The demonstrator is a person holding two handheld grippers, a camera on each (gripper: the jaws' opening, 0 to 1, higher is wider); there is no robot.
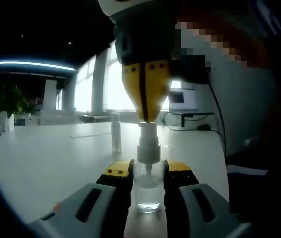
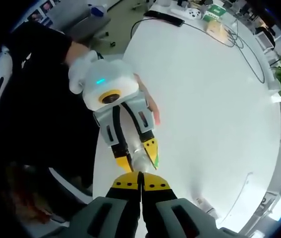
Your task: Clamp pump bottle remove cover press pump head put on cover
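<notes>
Clear bottle [image 1: 147, 191] stands upright on the white tabletop [image 1: 46, 158], clasped between the left gripper [image 1: 147, 173] fingers. Right gripper [image 1: 145, 106], fingers clenched together, sits directly above on the pump head [image 1: 148, 130], aligned with its vertical axis.

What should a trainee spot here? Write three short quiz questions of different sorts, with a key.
1. True or false: the left gripper clamps the pump bottle.
2. Fill in: the right gripper, fingers shut, touches the ____ from above.
3. Where is the cover? A: on the bottle. B: standing on the table behind the bottle. C: on the floor.
Key: 1 true; 2 pump head; 3 B.
</notes>
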